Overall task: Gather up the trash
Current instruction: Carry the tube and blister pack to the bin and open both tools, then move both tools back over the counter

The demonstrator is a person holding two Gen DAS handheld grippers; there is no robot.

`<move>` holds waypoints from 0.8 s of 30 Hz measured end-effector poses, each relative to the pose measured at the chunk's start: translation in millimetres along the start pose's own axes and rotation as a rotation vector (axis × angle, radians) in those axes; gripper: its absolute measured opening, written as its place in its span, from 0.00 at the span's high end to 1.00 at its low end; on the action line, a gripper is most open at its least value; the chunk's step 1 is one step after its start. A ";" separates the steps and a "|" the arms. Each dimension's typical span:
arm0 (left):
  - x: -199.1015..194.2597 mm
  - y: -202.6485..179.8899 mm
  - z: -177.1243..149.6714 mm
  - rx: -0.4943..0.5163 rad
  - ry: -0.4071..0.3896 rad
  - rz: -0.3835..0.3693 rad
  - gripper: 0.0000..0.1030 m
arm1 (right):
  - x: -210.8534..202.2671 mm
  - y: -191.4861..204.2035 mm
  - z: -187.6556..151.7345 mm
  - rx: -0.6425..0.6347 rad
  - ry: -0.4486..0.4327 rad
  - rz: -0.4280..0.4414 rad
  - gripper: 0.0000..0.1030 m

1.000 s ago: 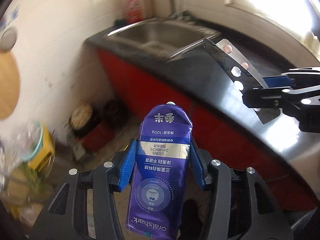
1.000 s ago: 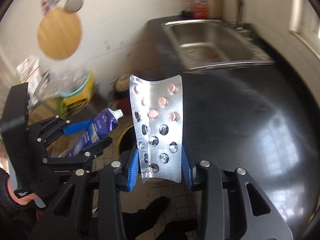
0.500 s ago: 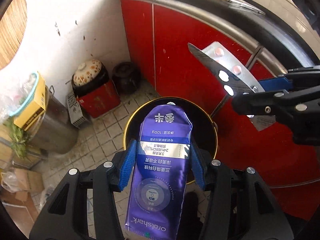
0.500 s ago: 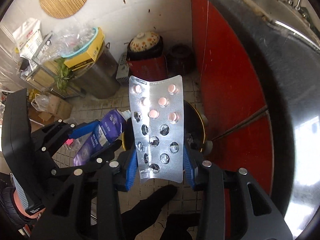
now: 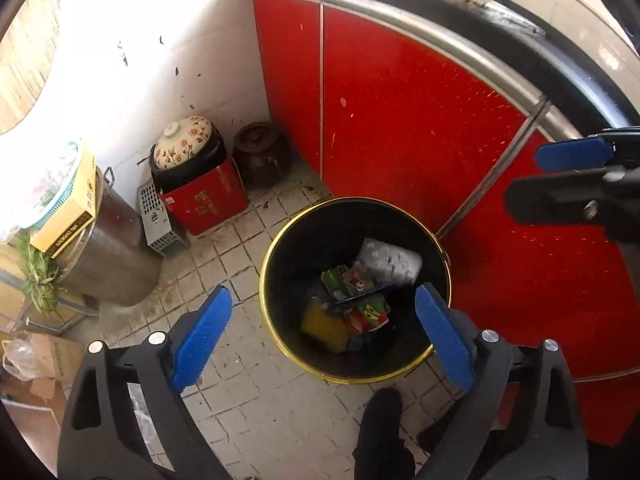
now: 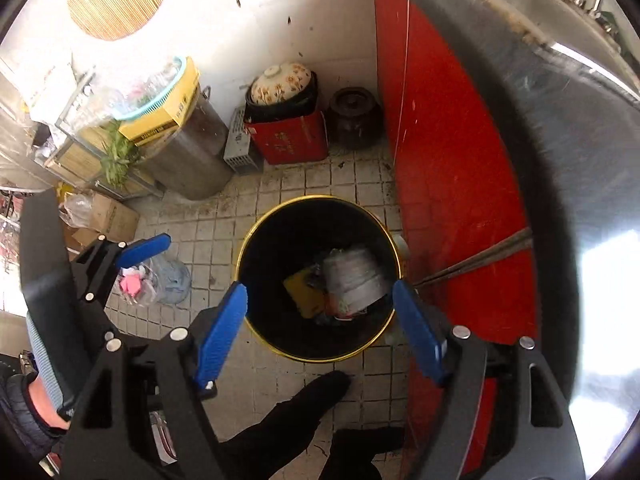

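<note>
A black trash bin with a gold rim [image 5: 280, 240] [image 6: 256, 232] stands on the tiled floor beside the red cabinet. Inside lie a silver pill blister pack [image 5: 390, 262] [image 6: 356, 276], colourful wrappers [image 5: 352, 284] and a yellow item [image 5: 322, 326] [image 6: 302, 290]. The purple toothpaste tube is not clearly visible. My left gripper [image 5: 324, 334] is open and empty, held above the bin. My right gripper [image 6: 320, 330] is open and empty above the bin too; it shows at the right edge of the left wrist view [image 5: 576, 168], and the left gripper shows in the right wrist view [image 6: 132, 260].
Red cabinet doors [image 5: 400, 120] under a dark countertop [image 6: 560, 160] stand right of the bin. A red box with a floral-lidded pot [image 5: 188, 168], a dark jar [image 5: 262, 152], a steel pot [image 5: 108, 248] and cardboard boxes [image 6: 108, 216] crowd the corner. The person's dark shoe [image 5: 380, 420] is below the bin.
Both grippers have opened. The toothpaste tube has left my left gripper and the blister pack has left my right gripper; the blister pack now lies in the bin.
</note>
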State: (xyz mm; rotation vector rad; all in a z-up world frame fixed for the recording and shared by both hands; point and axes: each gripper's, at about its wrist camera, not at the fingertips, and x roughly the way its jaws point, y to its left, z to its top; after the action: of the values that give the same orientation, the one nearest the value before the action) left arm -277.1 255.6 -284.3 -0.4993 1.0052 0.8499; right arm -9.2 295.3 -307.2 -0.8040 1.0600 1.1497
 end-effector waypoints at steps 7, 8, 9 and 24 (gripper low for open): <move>-83.4 -38.2 17.0 0.120 -0.056 -0.032 0.11 | -119.5 -14.6 -26.1 0.115 -0.134 -0.011 0.22; -95.3 -48.0 21.9 0.143 -0.072 -0.040 0.09 | -137.9 -19.0 -31.5 0.134 -0.158 -0.025 0.22; -107.0 -59.0 27.3 0.165 -0.088 -0.053 0.08 | -158.2 -26.2 -39.7 0.159 -0.187 -0.039 0.20; -204.6 -346.2 53.7 0.932 -0.291 -0.578 0.07 | -363.3 -153.3 -281.4 0.826 -0.410 -0.598 0.16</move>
State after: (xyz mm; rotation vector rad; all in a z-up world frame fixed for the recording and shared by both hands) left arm -24.0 11.3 -82.2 0.1445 0.8122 -0.1059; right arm 50.2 -114.8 -56.2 -0.1720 0.7597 0.2768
